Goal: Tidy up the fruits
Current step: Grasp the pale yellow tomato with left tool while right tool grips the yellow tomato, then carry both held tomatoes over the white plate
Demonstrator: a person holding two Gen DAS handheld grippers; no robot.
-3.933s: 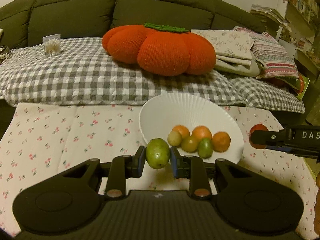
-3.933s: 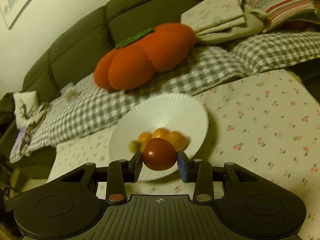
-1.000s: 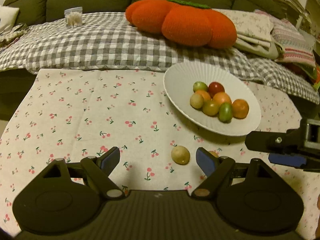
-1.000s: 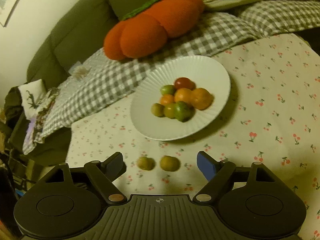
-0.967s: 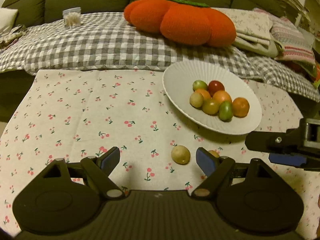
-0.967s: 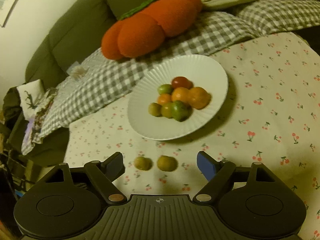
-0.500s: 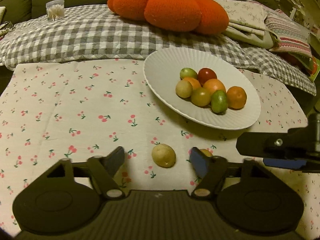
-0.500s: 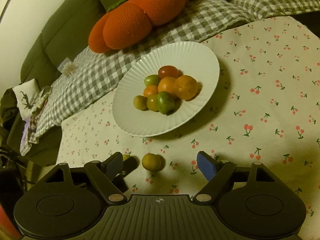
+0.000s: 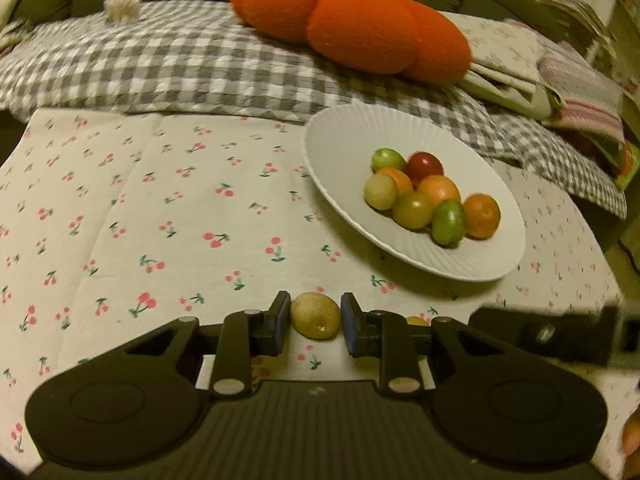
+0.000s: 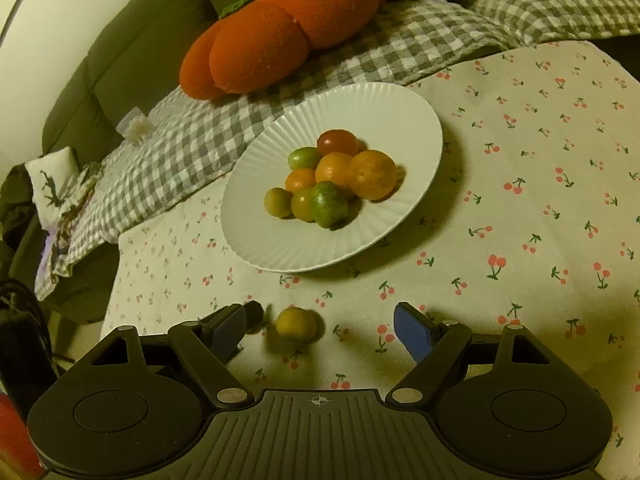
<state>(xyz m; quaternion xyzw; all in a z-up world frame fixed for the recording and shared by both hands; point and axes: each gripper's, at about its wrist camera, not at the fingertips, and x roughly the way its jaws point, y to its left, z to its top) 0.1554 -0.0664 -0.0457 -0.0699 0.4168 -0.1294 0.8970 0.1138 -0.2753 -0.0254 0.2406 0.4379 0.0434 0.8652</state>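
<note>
Fruits: eight of them piled on the plate [image 9: 332,152], mix of green, orange and one red [image 9: 425,165], right of centre in the left view.
Loose fruit: a yellowish one [image 9: 315,315] sits on the cherry-print cloth [image 9: 160,208] at lower centre, right between the left jaws.
Left gripper [image 9: 315,322]: jaws just closed in, blue pads pressing both sides of that yellow fruit, so it's gripped.
Second loose fruit: another yellowish one [image 10: 296,324] on the cloth, lower centre of the right view, below the plate.
Right gripper [image 10: 320,330]: jaws wide open, fruit sits between them but nearer the left pad, nothing touching it.
Background: big orange pumpkin cushion [image 9: 352,24] on a checked blanket [image 9: 168,68] along the top of both views.
</note>
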